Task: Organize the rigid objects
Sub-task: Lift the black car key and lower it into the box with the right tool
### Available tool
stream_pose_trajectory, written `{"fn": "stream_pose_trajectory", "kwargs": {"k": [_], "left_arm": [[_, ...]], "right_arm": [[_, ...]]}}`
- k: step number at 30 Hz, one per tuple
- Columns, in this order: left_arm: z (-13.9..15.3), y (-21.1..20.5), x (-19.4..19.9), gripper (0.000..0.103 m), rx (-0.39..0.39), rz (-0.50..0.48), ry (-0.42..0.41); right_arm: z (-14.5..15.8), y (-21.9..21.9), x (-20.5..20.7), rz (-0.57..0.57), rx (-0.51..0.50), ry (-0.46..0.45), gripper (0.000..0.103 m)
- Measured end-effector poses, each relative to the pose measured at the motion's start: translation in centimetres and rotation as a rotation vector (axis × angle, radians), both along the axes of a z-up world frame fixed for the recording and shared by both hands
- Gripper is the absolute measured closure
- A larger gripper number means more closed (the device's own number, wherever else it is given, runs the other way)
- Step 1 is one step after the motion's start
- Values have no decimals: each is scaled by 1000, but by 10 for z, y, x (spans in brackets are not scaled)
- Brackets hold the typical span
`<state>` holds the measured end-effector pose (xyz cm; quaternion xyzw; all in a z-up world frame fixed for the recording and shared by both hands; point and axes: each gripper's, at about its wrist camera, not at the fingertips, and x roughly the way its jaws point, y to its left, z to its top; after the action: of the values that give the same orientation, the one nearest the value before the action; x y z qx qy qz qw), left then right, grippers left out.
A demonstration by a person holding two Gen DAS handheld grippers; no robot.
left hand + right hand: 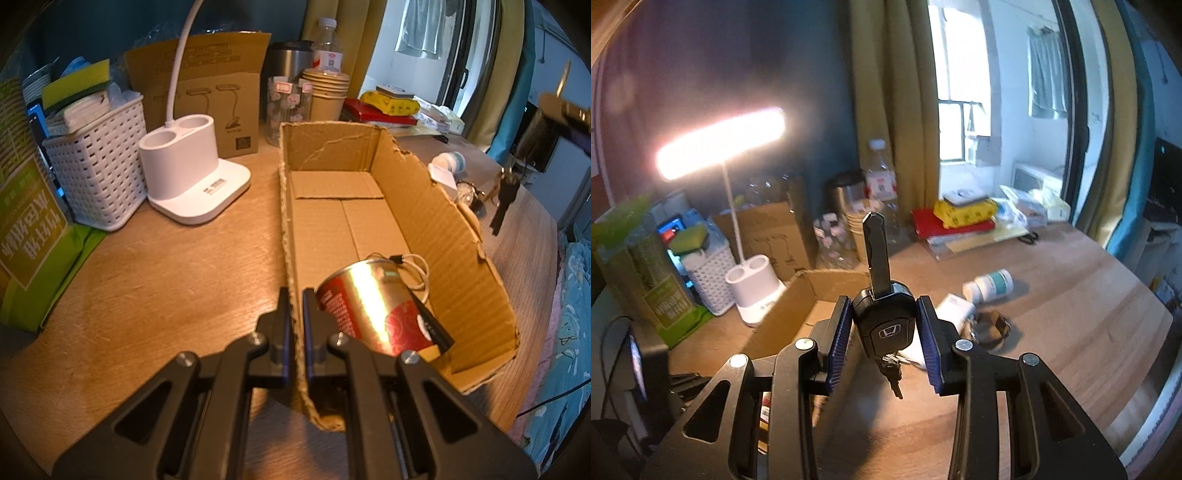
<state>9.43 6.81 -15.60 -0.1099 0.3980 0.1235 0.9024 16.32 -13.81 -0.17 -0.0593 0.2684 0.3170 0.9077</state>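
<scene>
on the far left of the left wrist view stands a green box, then a white lattice basket stuffed with sponges and cloths, then the white lamp base with two round wells. right of these, on the wooden bench, lies the open cardboard box, low-walled with ragged torn edges. the left gripper is clenched on the box's near left wall, one blue pad outside and one inside. just inside the box lies a can on its side, red label with a bright metal glare, and behind it a short braided cable. beyond the box's right wall lie a small white bottle with a teal band and a pair of glasses.

in the right wrist view the right gripper is grasping a black car key by its fob (a silver badge faces the camera). the grey blade points straight up, smaller keys dangle below on a ring, and the key is held in the air above the bench, near the box's right wall. in the left view it shows as a blurred dark shape at right.
</scene>
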Motion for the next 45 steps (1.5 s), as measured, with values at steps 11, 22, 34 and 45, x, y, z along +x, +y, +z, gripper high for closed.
{"fn": "stream_pose_trajectory", "kwargs": {"k": [11, 22, 34, 45], "left_arm": [[1, 0, 0, 96, 0, -1, -2], [2, -1, 1, 96, -1, 0, -2], [2, -3, 3, 96, 2, -2, -5], [1, -2, 3, 97, -4, -1, -5]], "right_arm": [[16, 34, -20, 104, 18, -32, 65], [-19, 61, -24, 166, -30, 39, 65], [-67, 68, -15, 166, -105, 124, 65], [-92, 84, -5, 163, -169, 165, 65]]}}
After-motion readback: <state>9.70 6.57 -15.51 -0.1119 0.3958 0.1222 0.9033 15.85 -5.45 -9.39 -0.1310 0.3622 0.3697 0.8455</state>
